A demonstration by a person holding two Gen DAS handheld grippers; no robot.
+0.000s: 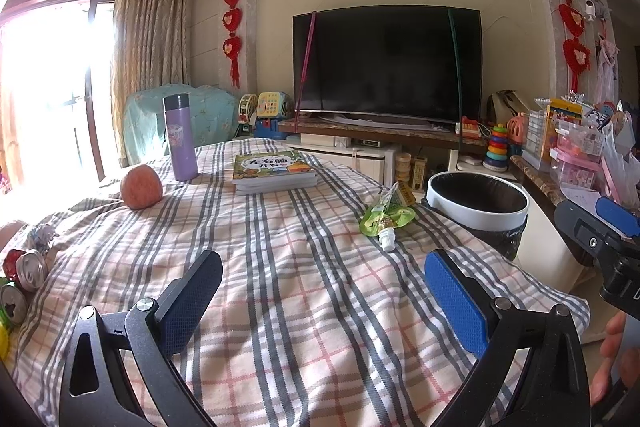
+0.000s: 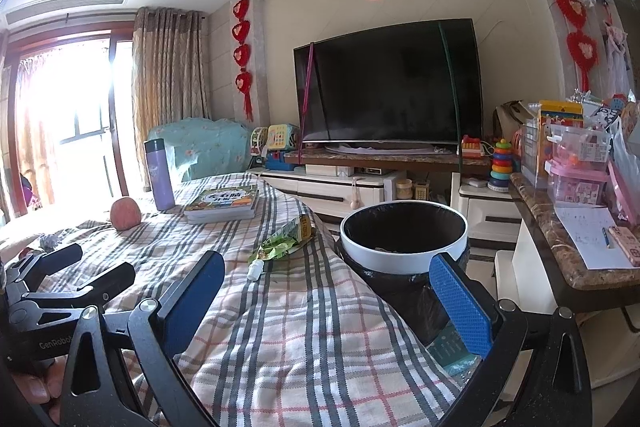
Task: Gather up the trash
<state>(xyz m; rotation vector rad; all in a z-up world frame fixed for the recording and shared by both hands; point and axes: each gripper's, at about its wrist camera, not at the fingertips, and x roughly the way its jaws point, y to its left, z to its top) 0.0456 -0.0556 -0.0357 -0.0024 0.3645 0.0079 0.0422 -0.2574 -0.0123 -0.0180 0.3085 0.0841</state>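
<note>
A green squeezed snack pouch [image 1: 387,213] with a white cap lies near the right edge of the plaid-covered table [image 1: 304,267]; it also shows in the right wrist view as the pouch [image 2: 280,245]. Crushed cans [image 1: 24,277] lie at the table's left edge. A white-rimmed trash bin [image 2: 404,237] with a black liner stands beside the table on the right, also seen as the bin [image 1: 478,203]. My left gripper [image 1: 322,293] hovers open over the cloth, short of the pouch. My right gripper [image 2: 326,297] is open and empty near the bin.
An apple [image 1: 141,187], a purple bottle [image 1: 181,143] and stacked books [image 1: 274,171] sit at the table's far side. A TV [image 1: 386,63] on a low cabinet stands behind. A cluttered marble counter [image 2: 576,255] runs along the right.
</note>
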